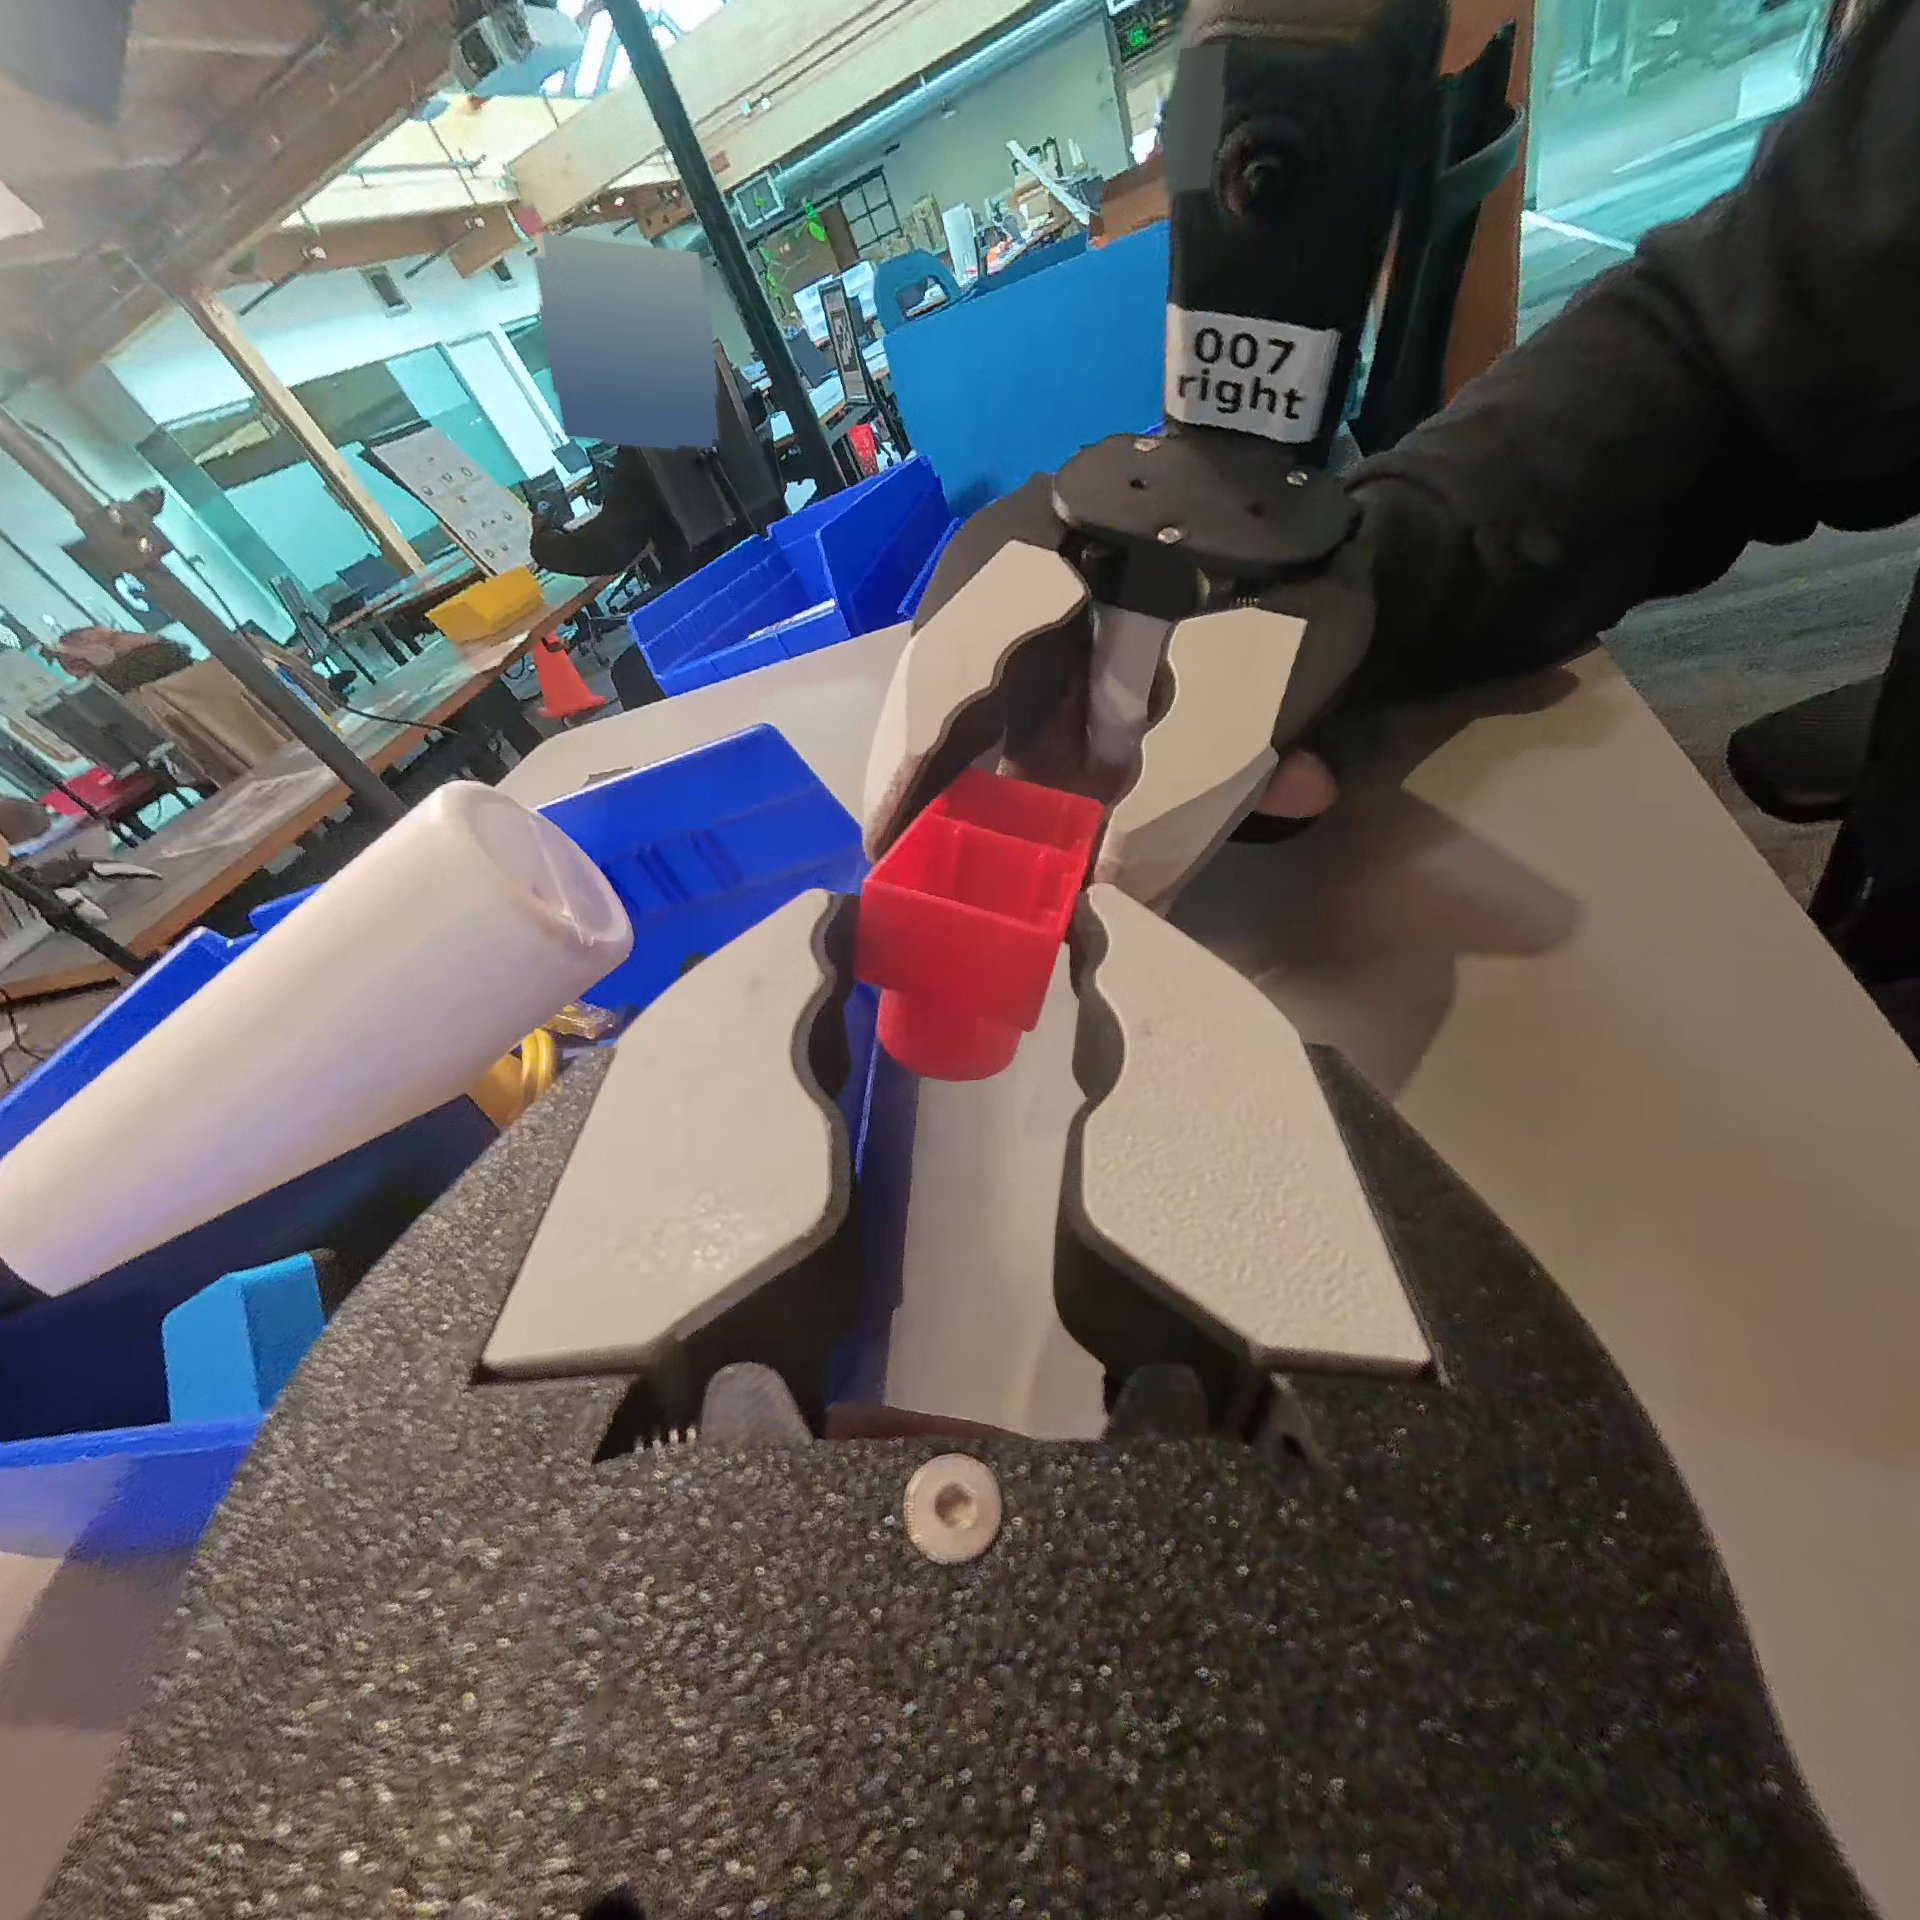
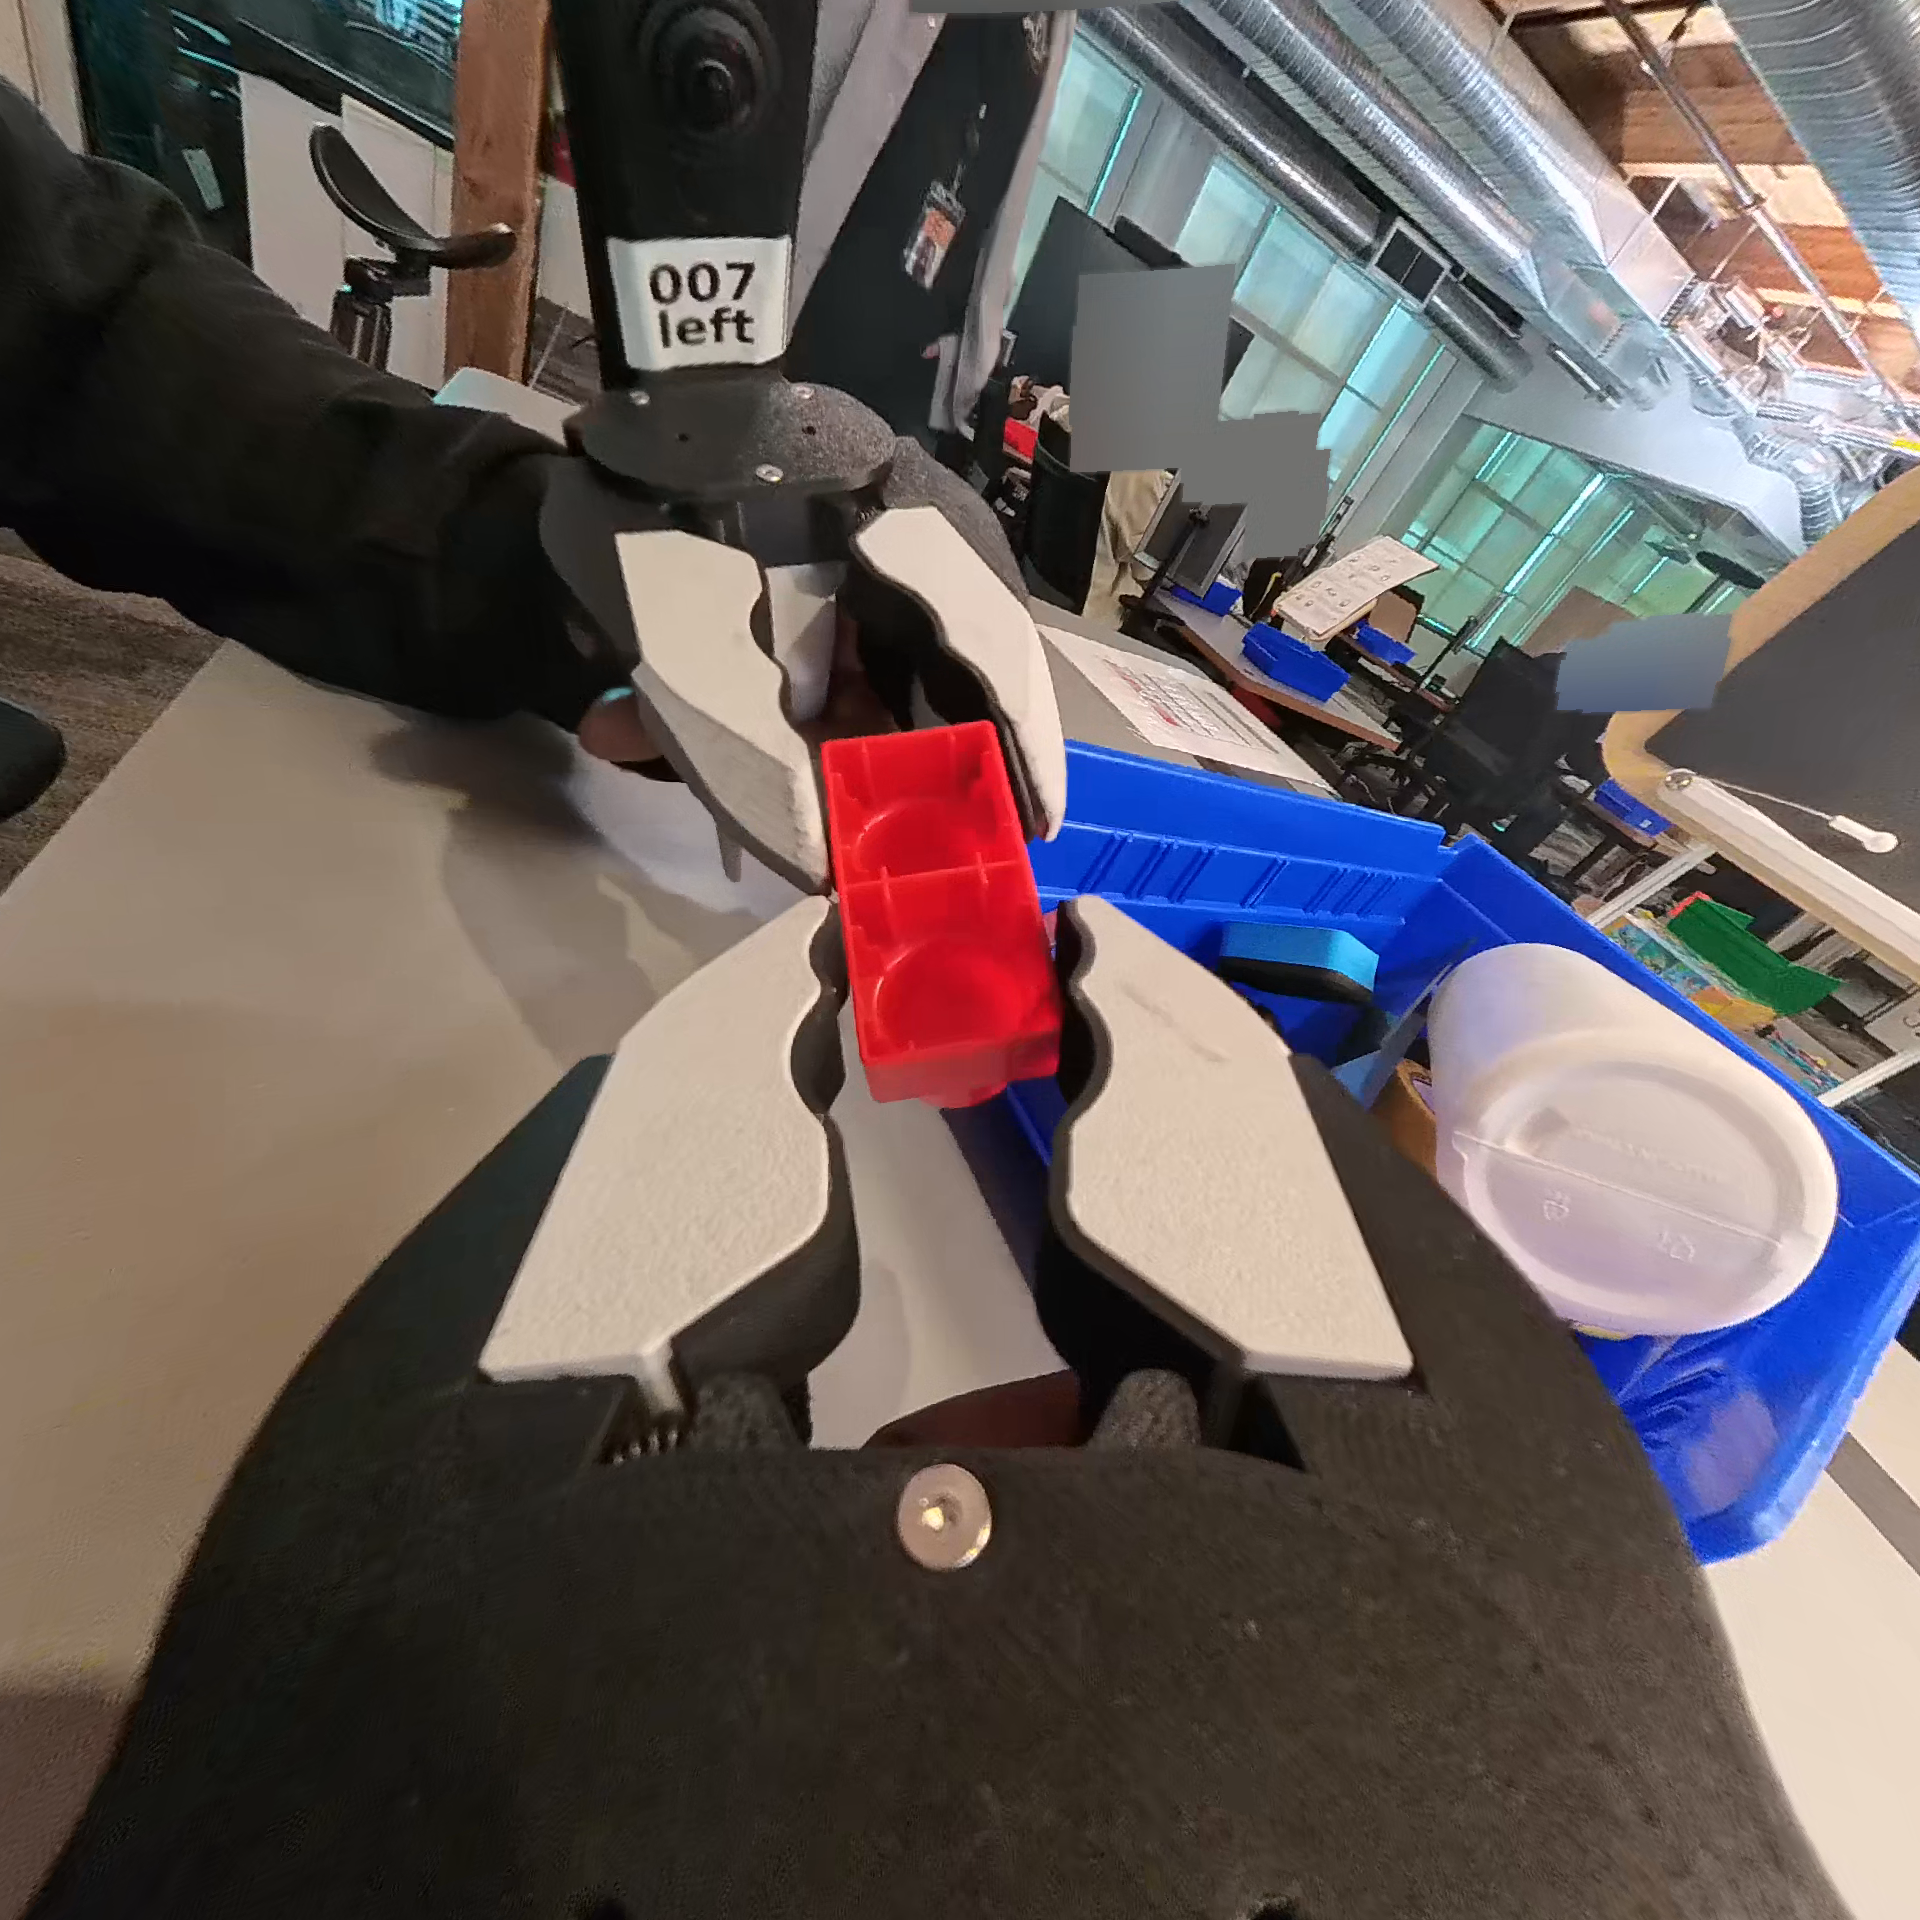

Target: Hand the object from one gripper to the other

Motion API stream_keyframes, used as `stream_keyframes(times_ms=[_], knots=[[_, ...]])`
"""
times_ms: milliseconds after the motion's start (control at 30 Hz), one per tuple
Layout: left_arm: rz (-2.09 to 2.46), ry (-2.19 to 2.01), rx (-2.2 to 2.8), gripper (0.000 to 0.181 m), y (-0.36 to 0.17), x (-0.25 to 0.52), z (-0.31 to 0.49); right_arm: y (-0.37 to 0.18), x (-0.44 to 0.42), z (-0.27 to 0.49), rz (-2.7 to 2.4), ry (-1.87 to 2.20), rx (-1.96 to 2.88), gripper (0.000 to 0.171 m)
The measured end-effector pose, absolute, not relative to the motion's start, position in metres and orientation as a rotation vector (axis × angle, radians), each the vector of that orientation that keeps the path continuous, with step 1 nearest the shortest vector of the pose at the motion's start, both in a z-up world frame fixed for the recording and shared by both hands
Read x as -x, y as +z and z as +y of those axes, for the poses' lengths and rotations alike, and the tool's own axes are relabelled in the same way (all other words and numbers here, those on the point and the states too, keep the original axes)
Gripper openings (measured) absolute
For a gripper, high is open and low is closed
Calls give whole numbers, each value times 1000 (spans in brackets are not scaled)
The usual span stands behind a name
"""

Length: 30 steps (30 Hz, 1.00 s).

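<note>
A red two-stud toy brick (image 1: 966, 935) hangs above the grey table, held between both grippers, hollow side up. In the left wrist view my left gripper (image 1: 956, 904) is shut on its near end. The right gripper (image 1: 992, 821) comes in from the far side and is closed on its far end. In the right wrist view the brick (image 2: 935, 997) sits between my right gripper's tips (image 2: 945, 920), and the left gripper (image 2: 925, 831) clamps the other end. Both pairs of fingers touch the brick's sides.
A blue bin (image 1: 707, 831) stands on the table (image 1: 1558, 1143) just beside the grippers, with a white bottle (image 1: 312, 1039) lying in it. The right wrist view shows the bin (image 2: 1247, 842), the bottle (image 2: 1621, 1164) and a blue foam block (image 2: 1299, 951). Gloved hands in black sleeves hold both grippers. The bottle (image 2: 1621, 1164) is about 15 cm from both grippers' fingertips.
</note>
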<state>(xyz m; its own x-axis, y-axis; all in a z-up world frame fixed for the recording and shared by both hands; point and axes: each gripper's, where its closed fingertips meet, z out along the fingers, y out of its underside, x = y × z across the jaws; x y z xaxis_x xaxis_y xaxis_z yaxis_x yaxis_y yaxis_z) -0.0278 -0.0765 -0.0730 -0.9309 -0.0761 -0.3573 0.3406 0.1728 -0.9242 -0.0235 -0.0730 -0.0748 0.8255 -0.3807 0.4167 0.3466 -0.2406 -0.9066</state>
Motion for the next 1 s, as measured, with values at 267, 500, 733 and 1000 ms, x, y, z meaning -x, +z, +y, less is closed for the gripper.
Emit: stream_keyframes(times_ms=[267,500,733,1000], knots=[[2196,-1992,359,39,-71,-9,-71,-65,2,-86,-97,-1330,1670,44],[2172,-2073,564,39,-71,-13,-73,-79,-4,-76,-267,-1797,1746,55],[2184,-2132,606,39,-69,-9,-74,-76,-13,-82,-241,-1985,1745,48],[2149,-2012,342,59,-64,-9,-70,-73,-14,-86,-175,-1913,1735,47]])
